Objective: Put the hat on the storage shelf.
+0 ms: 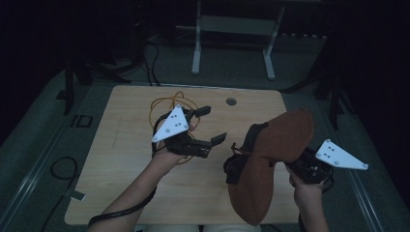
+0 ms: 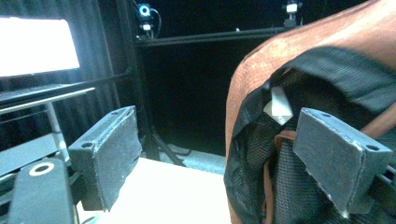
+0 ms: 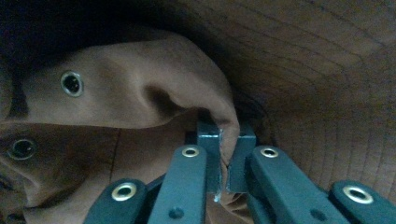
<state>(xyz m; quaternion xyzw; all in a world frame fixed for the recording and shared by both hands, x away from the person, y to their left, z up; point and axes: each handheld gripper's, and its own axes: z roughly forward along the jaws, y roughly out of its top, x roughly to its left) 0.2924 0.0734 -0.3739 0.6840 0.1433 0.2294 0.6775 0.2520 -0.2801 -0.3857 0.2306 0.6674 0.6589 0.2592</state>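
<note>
A brown brimmed hat [image 1: 278, 142] with a black mesh lining [image 2: 254, 158] is held up over the right half of the table. My right gripper [image 3: 227, 158] is shut on a fold of the hat's brown fabric [image 3: 140, 93], beside two metal eyelets [image 3: 71, 83]. In the high view the hat covers its jaws, and its grey plate [image 1: 339, 155] sticks out to the right. My left gripper [image 1: 215, 124] is open just left of the hat, jaws toward it and holding nothing. In the left gripper view its pads [image 2: 109, 151] stand wide apart, the right one in front of the hat's lining.
A loop of orange cable [image 1: 162, 102] lies on the wooden table [image 1: 121, 188] behind the left hand. A round cable hole [image 1: 231, 101] sits near the far edge. A white frame stand [image 1: 232, 29] is on the floor beyond. A bright screen [image 2: 37, 46] glows far off.
</note>
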